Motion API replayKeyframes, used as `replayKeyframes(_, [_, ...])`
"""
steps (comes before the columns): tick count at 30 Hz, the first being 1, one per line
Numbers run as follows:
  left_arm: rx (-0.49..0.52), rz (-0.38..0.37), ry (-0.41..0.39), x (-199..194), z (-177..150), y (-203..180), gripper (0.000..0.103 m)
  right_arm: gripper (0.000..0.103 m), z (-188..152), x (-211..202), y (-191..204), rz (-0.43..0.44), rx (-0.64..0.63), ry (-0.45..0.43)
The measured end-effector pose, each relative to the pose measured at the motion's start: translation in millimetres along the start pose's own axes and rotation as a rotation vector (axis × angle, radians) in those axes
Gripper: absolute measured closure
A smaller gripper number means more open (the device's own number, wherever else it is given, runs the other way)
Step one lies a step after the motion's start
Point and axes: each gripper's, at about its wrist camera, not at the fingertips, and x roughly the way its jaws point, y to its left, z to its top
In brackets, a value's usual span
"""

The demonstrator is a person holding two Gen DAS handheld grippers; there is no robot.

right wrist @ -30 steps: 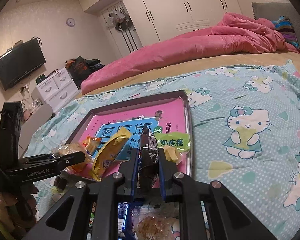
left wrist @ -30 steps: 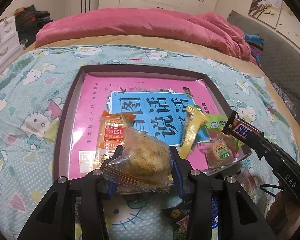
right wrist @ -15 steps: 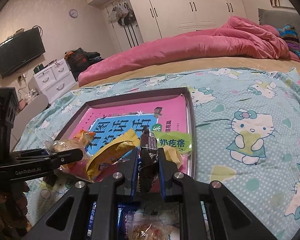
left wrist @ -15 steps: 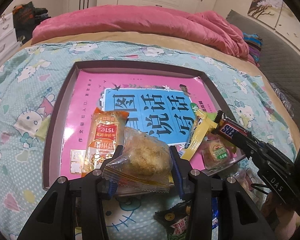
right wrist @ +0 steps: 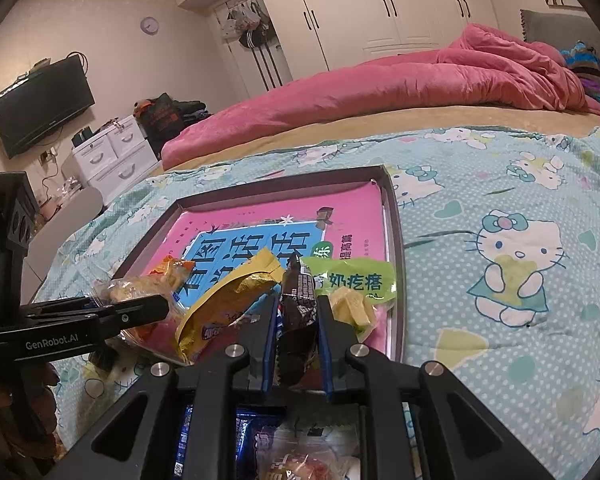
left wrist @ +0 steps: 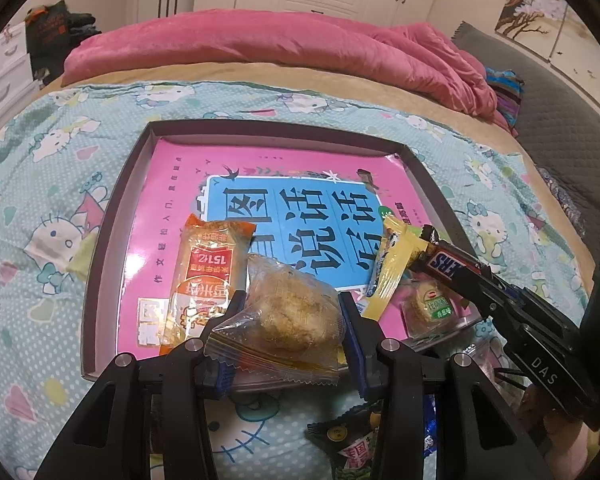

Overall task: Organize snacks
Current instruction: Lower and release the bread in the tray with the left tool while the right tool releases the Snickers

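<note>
A dark shallow tray with a pink and blue book in it lies on the bed. My left gripper is shut on a clear-wrapped pastry, held over the tray's near edge. My right gripper is shut on a Snickers bar, also over the tray's near right part; the bar shows in the left wrist view. An orange snack pack, a yellow wrapper and a green-labelled snack lie in the tray.
More snack packs lie on the Hello Kitty sheet below the grippers. A pink duvet is bunched at the far side. White drawers and a TV stand to the left.
Both grippers have moved forward over the tray, each keeping its snack. The Snickers bar now sits closer to the yellow wrapper.
</note>
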Motion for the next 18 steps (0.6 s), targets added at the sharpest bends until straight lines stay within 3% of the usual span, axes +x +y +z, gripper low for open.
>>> replayKeyframes(6, [-0.003, -0.003, 0.001, 0.3, -0.2, -0.5, 0.057, 0.082, -1.5, -1.5, 1.1, -0.005, -0.001, 0.003])
replayKeyframes(10, [-0.002, -0.002, 0.002, 0.5, -0.7, -1.6, 0.057, 0.073, -2.5, -6.2, 2.0, 0.000, -0.005, -0.007])
replayKeyframes(18, [-0.005, -0.013, 0.000, -1.6, -1.1, -3.6, 0.057, 0.068, -2.2, -20.7, -0.6, 0.005, 0.001, -0.036])
